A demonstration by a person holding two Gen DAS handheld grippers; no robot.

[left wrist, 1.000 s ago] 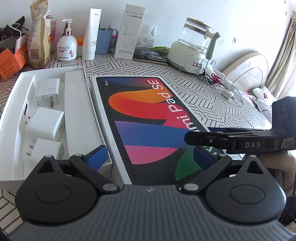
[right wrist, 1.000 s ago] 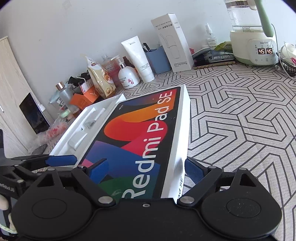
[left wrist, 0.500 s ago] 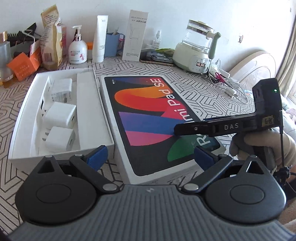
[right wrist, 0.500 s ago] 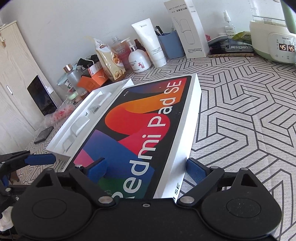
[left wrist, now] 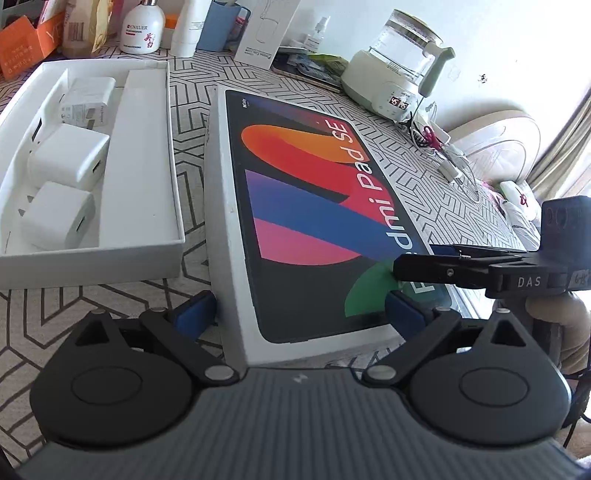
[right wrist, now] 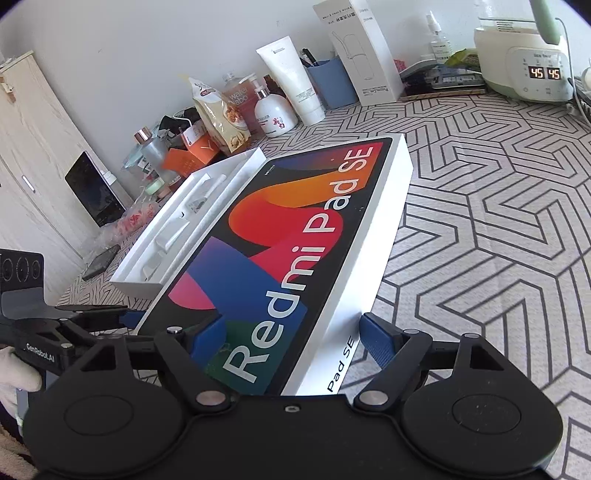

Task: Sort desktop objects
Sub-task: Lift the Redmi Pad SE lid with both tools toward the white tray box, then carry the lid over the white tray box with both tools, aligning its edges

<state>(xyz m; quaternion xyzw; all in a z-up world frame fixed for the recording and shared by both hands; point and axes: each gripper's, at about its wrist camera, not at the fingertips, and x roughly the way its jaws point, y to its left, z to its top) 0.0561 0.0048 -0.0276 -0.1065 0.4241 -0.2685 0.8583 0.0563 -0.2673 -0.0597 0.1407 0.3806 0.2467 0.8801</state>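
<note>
A Redmi Pad SE box lid (left wrist: pixel 306 206) with a colourful top lies on the patterned table, right of an open white tray (left wrist: pixel 146 147) holding three white chargers (left wrist: pixel 70 158). My left gripper (left wrist: pixel 295 314) is open and straddles the lid's near left corner. My right gripper (right wrist: pixel 291 339) is open, with one blue finger over the lid's top and the other beside its right edge. The lid also shows in the right wrist view (right wrist: pixel 295 236), as does the tray (right wrist: pixel 192 221). The right gripper also shows in the left wrist view (left wrist: pixel 424 273).
Along the back wall stand a lotion bottle (left wrist: pixel 142 27), a white tube (right wrist: pixel 291 85), a blue cup (right wrist: pixel 328 83), a tall white carton (right wrist: pixel 364 51) and a kettle (left wrist: pixel 397 74). Cables and scissors (left wrist: pixel 439 147) lie at the right. An orange box (left wrist: pixel 22 48) sits at the back left.
The lid now lies a gap to the right of the tray. My left gripper has come in low around the lid's near corner. My right gripper stays at the lid's end.
</note>
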